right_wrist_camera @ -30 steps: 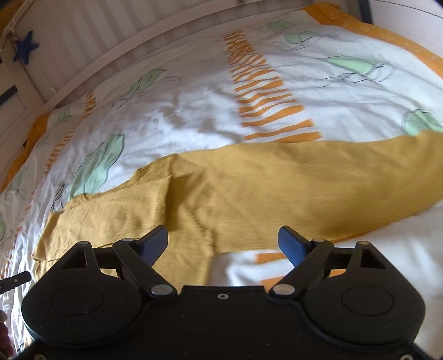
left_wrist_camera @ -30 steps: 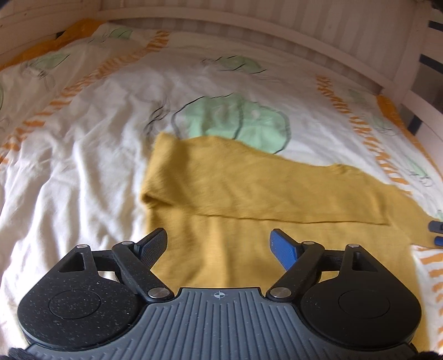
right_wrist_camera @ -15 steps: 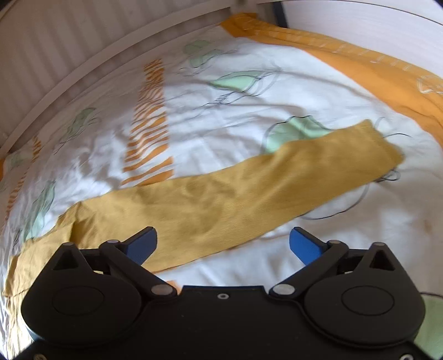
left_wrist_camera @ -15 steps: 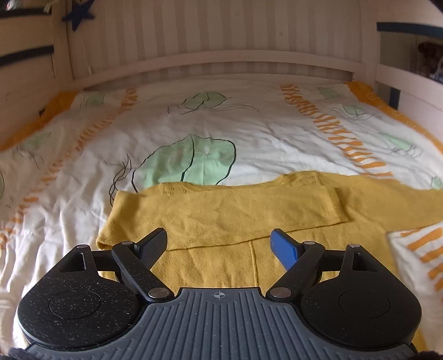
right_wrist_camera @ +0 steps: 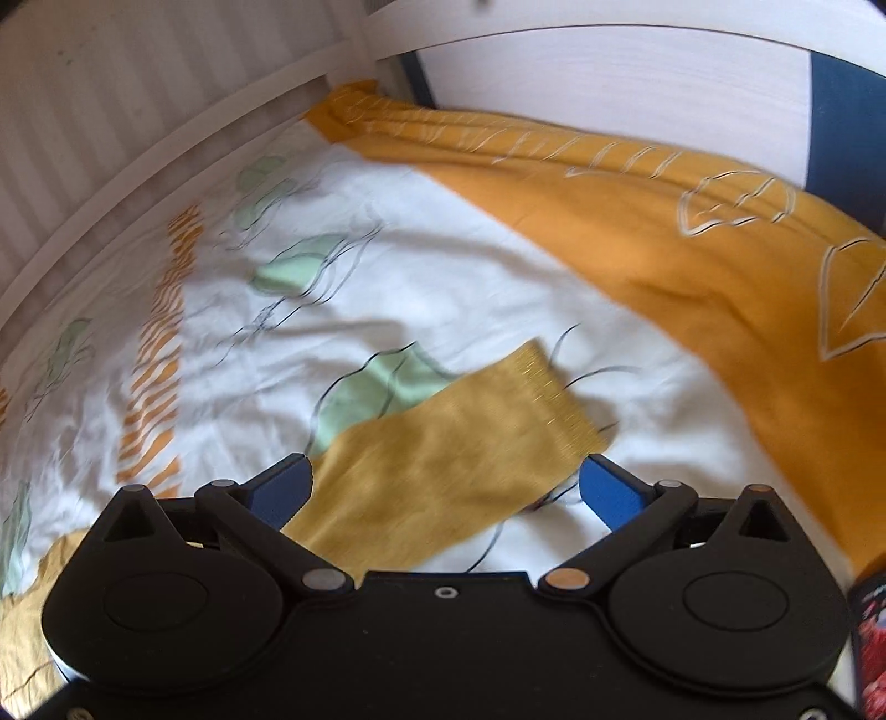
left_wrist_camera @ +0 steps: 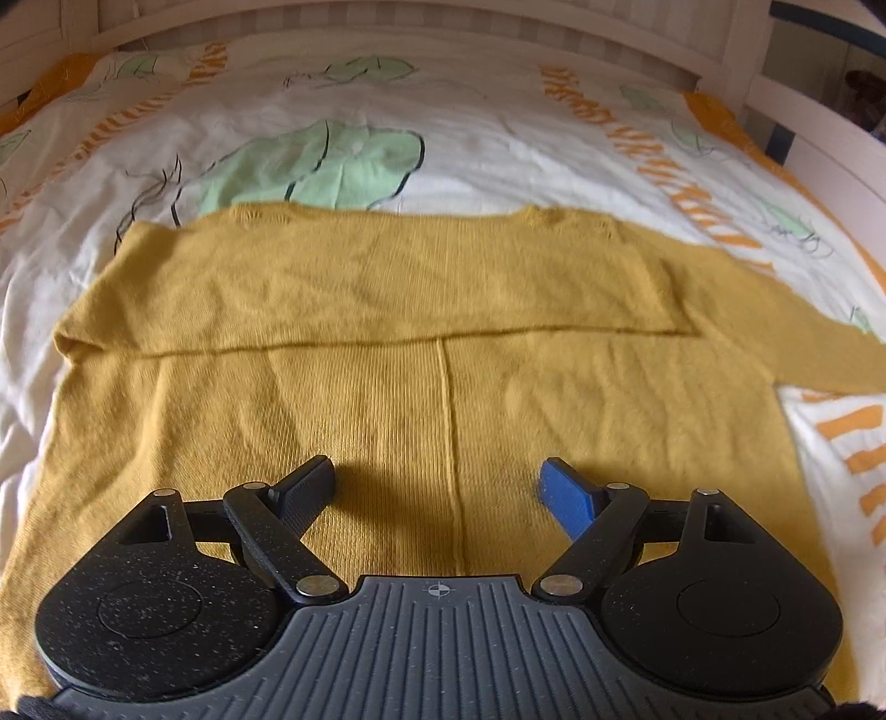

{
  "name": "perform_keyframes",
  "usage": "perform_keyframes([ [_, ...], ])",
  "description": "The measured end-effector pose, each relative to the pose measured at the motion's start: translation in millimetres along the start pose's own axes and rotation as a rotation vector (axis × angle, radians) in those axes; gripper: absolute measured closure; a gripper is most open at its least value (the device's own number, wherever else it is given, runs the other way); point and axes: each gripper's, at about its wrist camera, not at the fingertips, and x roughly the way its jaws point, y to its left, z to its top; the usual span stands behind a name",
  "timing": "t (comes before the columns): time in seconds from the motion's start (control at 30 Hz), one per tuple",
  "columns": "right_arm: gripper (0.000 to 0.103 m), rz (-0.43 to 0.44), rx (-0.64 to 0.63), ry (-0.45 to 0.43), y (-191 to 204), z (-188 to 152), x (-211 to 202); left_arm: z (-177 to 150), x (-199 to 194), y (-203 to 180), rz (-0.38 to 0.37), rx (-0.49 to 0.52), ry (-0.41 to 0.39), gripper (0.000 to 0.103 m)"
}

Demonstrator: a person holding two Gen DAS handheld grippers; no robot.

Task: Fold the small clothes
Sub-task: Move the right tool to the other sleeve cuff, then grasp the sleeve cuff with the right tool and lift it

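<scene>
From my right wrist view everything is smeared by blur, so I can only make out the end of one sleeve (right_wrist_camera: 465,437) of the mustard sweater (left_wrist_camera: 421,354); the rest of the garment is cut off behind the tool body. The right gripper (right_wrist_camera: 446,487) has just been opening and its jaws stand wide, the sleeve's cuff lying flat between them, unpinched. In the left wrist view the sweater lies spread on the duvet (left_wrist_camera: 498,138), its other sleeve folded across the chest; the hem is hidden under the left gripper (left_wrist_camera: 440,484), whose fingers gape apart above the centre seam, holding nothing. The duvet is white with green leaves and orange stripes. Beyond the sweater runs a white slatted bed frame (left_wrist_camera: 421,22).
</scene>
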Motion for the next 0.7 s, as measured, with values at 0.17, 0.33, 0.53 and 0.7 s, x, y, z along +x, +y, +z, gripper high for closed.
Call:
perform_keyframes([
  [0.17, 0.000, -0.035, 0.053, 0.016, -20, 6, 19, -8, 1, -8, 0.038, 0.055, -0.032, 0.020],
  [0.33, 0.000, -0.013, 0.106, 0.036, -30, -2, 37, -7, 5, -6, 0.029, 0.047, -0.024, 0.015],
  [0.53, 0.007, 0.016, 0.142, 0.013, -30, -3, 42, -6, 7, -7, 0.032, 0.045, -0.021, 0.013],
  [0.7, 0.068, -0.047, 0.110, 0.043, -21, -1, 44, -5, 7, -7, 0.028, 0.042, -0.017, 0.012],
])
